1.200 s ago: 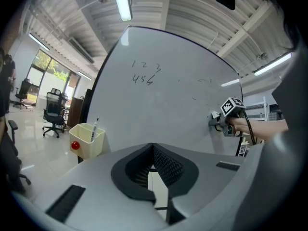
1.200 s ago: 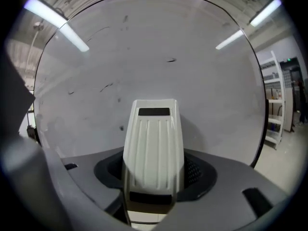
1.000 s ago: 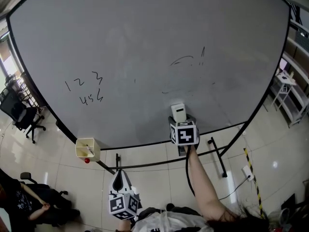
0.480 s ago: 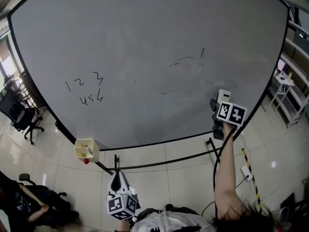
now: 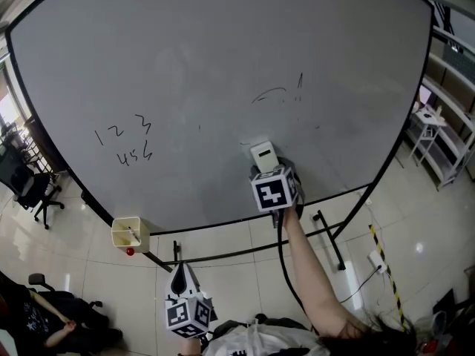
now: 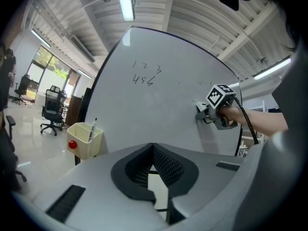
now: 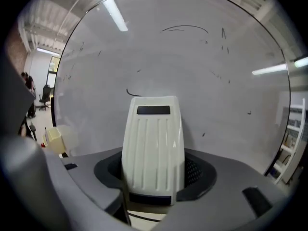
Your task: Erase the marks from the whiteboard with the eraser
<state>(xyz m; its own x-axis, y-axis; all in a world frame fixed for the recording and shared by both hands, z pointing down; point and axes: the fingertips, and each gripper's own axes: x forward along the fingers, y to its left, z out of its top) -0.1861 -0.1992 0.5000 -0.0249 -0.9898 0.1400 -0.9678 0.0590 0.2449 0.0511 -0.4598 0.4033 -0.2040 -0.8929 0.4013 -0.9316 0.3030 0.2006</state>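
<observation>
Sitting upright between the jaws of the right gripper (image 5: pixel 268 172), the white eraser (image 7: pixel 153 146) was clamped on both sides and lay against the whiteboard (image 5: pixel 185 58), just below the faint marks (image 5: pixel 272 93). The arm was stretched forward. The left gripper (image 5: pixel 182 279) hung low, its jaws together and empty.

White ribbed eraser (image 5: pixel 263 156) against whiteboard (image 5: pixel 223 50); digits (image 5: pixel 126 141) left, faint strokes (image 5: pixel 271 93) above.
</observation>
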